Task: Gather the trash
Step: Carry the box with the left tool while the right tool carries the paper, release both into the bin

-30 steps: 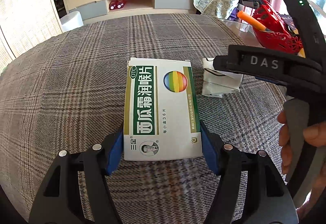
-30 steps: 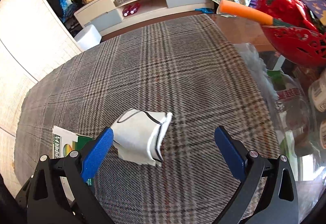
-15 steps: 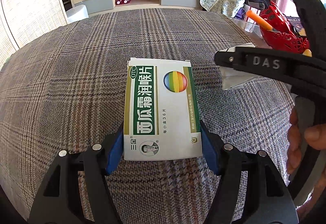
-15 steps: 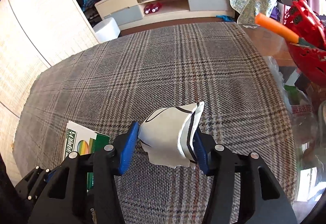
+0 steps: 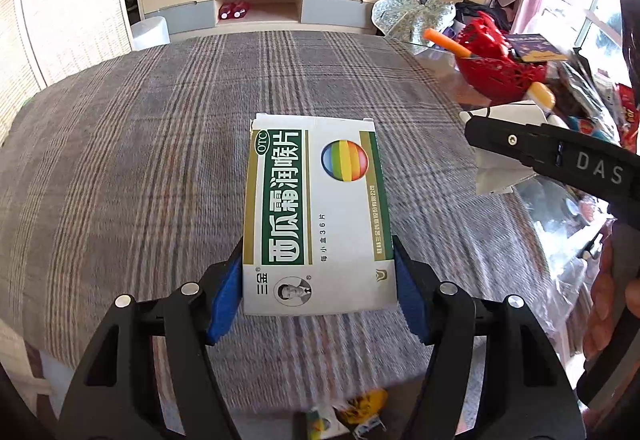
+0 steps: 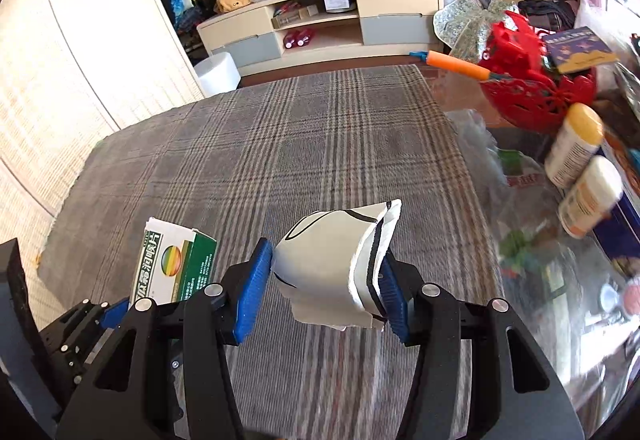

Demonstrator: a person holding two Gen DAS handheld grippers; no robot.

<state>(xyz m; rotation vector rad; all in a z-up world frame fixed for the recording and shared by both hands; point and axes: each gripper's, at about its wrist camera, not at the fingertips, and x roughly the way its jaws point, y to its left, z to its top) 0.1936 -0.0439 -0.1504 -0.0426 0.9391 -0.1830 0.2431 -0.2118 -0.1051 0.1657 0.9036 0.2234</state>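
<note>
A white and green medicine box [image 5: 316, 216] with a rainbow circle is held above the plaid tablecloth [image 5: 140, 144], my left gripper [image 5: 318, 286] shut on its near end with both blue pads pressed to its sides. The same box [image 6: 174, 264] shows at the lower left of the right wrist view. My right gripper [image 6: 326, 280] is shut on a crumpled white paper piece [image 6: 334, 264] with black lines, lifted off the cloth. In the left wrist view that paper [image 5: 504, 156] sticks out behind the right gripper's black body at the right, with a hand [image 5: 608, 304] on its handle.
A red openwork basket [image 6: 532, 96] with an orange-handled tool [image 6: 456, 65] stands at the table's far right, beside two white bottles [image 6: 576, 148] and clutter on glass. A TV cabinet [image 6: 320, 28] lies beyond. Yellow wrappers [image 5: 360, 410] lie below the table's near edge.
The right gripper closed on the white paper and lifted it off the cloth. Both grippers pulled back and rose; the left one kept its hold on the box.
</note>
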